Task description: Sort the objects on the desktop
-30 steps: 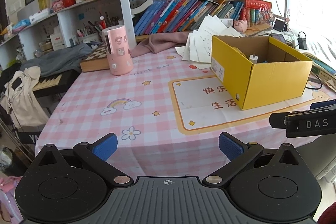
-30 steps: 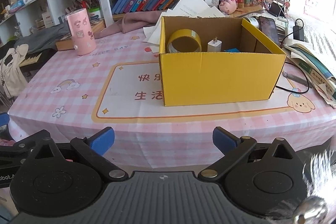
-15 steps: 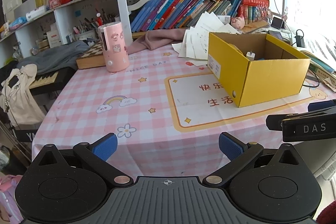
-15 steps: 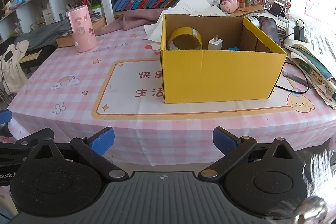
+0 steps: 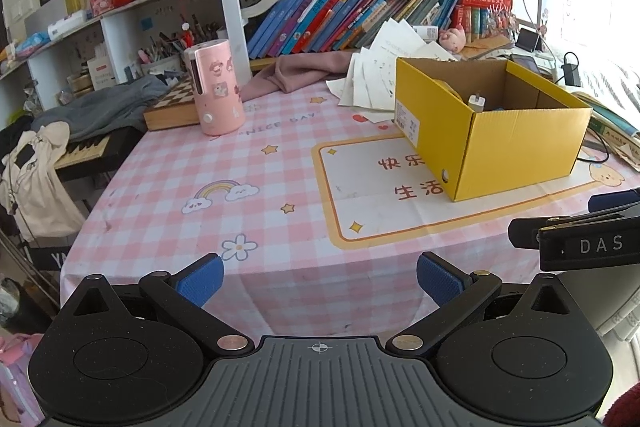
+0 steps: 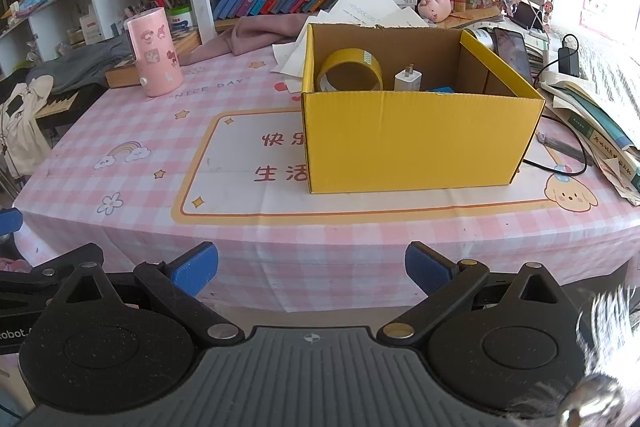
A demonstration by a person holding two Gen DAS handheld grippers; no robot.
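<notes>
One yellow cardboard box (image 6: 416, 143) stands open on the table (image 6: 120, 131), holding a roll of yellow tape (image 6: 350, 71) at its left end, a white charger plug (image 6: 408, 80) beside the roll, and a blue item barely visible. Farther left, near the table's back edge, stands a pink cylindrical container (image 5: 216, 91). Left gripper (image 5: 320, 277) and right gripper (image 6: 312, 267) hang before the table's near edge, jaws spread wide, empty.

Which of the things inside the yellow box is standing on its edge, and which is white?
In the yellow box, the yellow tape roll stands on its edge at the left. The white charger plug beside it stands upright, prongs up.
</notes>
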